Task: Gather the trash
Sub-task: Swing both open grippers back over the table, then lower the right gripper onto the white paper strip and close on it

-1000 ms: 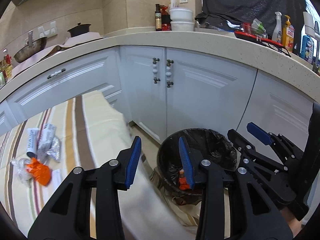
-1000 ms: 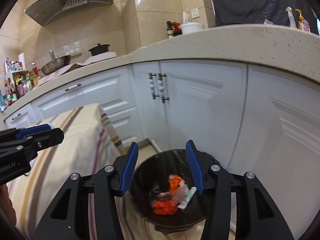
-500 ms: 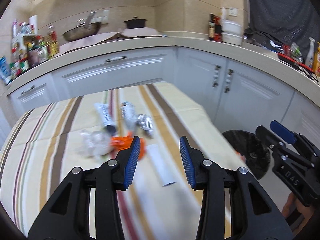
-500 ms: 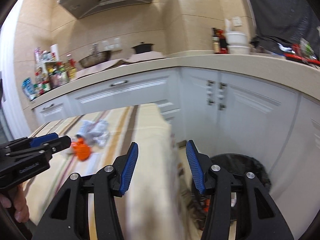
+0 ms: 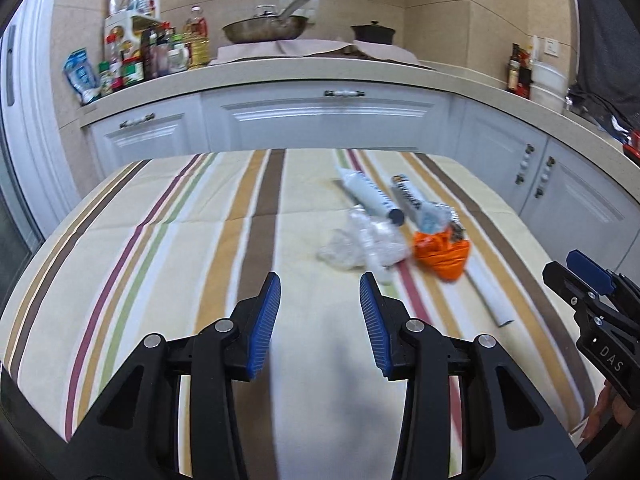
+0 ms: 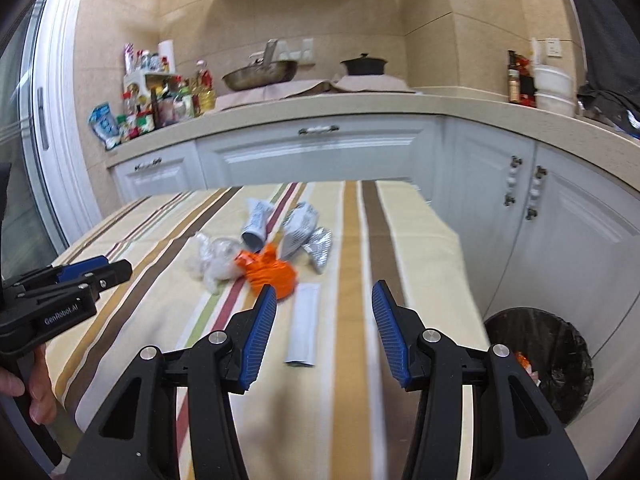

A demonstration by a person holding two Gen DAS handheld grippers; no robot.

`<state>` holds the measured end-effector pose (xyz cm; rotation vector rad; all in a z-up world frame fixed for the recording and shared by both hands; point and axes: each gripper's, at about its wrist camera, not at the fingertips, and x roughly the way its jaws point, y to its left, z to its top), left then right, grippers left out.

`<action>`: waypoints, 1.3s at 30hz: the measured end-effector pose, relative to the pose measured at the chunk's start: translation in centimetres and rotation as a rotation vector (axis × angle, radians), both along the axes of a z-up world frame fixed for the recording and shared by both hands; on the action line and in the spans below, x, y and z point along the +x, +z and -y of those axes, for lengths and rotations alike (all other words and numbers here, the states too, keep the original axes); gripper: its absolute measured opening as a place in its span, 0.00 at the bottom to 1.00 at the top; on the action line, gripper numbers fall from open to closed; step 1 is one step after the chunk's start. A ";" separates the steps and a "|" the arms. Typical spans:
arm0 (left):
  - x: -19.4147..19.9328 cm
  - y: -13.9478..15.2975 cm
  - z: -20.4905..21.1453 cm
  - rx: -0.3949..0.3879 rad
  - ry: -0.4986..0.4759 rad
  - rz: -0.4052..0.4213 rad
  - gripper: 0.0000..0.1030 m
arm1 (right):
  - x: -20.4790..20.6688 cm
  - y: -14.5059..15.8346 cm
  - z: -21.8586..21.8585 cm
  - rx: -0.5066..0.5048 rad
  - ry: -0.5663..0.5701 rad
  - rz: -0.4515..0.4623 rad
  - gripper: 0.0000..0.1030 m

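Trash lies in a pile on the striped tablecloth: an orange wrapper, crumpled clear plastic, a white tube, a silvery packet, a foil scrap and a flat white sachet. My left gripper is open and empty, short of the clear plastic. My right gripper is open and empty, its fingers either side of the sachet's near end. A black-lined bin stands on the floor right of the table, with orange trash inside.
White cabinets and a counter with a wok, a pot and bottles run behind and to the right of the table. The table's right edge drops off beside the bin.
Both grippers have swung left from over the bin to over the table and now face the trash pile. Both stay open and empty.
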<state>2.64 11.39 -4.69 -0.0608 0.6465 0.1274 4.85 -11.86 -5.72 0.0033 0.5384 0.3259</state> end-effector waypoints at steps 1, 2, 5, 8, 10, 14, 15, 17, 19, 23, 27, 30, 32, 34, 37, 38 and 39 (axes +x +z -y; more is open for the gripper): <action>0.0 -0.2 -0.6 -0.005 0.010 -0.005 0.39 | 0.1 -0.2 -0.4 -0.008 0.003 -0.008 0.48; -0.1 -0.3 -1.0 -0.006 0.015 -0.008 0.39 | 0.2 -0.3 -0.6 -0.013 0.005 -0.014 0.48; -0.3 -0.8 -2.2 -0.017 0.032 -0.020 0.39 | 0.8 -0.8 -1.5 -0.031 0.008 -0.043 0.48; 0.0 -1.3 -2.9 -0.027 0.040 -0.033 0.39 | 1.3 -1.2 -2.1 -0.047 0.009 -0.071 0.48; 0.1 -1.6 -3.2 -0.031 0.043 -0.041 0.39 | 1.6 -1.5 -2.4 -0.058 0.009 -0.090 0.48; 0.3 -2.2 -3.6 -0.035 0.039 -0.059 0.39 | 2.0 -2.0 -2.8 -0.074 0.013 -0.124 0.48; 0.3 -2.4 -3.6 -0.037 0.038 -0.065 0.40 | 2.1 -2.1 -2.9 -0.078 0.014 -0.133 0.47; 0.4 -2.7 -3.6 -0.044 0.034 -0.076 0.40 | 2.4 -2.4 -3.1 -0.090 0.014 -0.158 0.45; 0.5 -2.8 -3.5 -0.045 0.031 -0.079 0.40 | 2.7 -2.7 -3.1 -0.095 0.016 -0.179 0.42; 0.6 -3.0 -3.1 -0.049 0.018 -0.085 0.40 | 3.1 -3.2 -3.2 -0.102 0.022 -0.221 0.36; 0.7 -3.1 -2.5 -0.051 0.004 -0.090 0.40 | 3.5 -3.8 -3.3 -0.103 0.036 -0.264 0.21; 0.7 -3.1 -2.0 -0.051 -0.004 -0.090 0.42 | 3.5 -3.7 -3.2 -0.101 0.038 -0.264 0.20; 0.8 -3.0 -1.8 -0.053 -0.006 -0.087 0.47 | 3.4 -3.6 -3.1 -0.093 0.038 -0.259 0.19; 0.9 -2.9 -1.3 -0.051 -0.015 -0.084 0.47 | 3.2 -3.4 -2.9 -0.087 0.035 -0.245 0.18; 1.1 -2.7 -0.6 -0.050 -0.025 -0.081 0.47 | 3.0 -3.2 -2.6 -0.085 0.027 -0.226 0.17; 1.2 -2.7 -0.3 -0.051 -0.031 -0.080 0.47 | 3.0 -3.1 -2.5 -0.081 0.025 -0.220 0.17; 1.3 -2.6 0.0 -0.050 -0.036 -0.079 0.47 | 2.9 -3.0 -2.3 -0.077 0.022 -0.214 0.17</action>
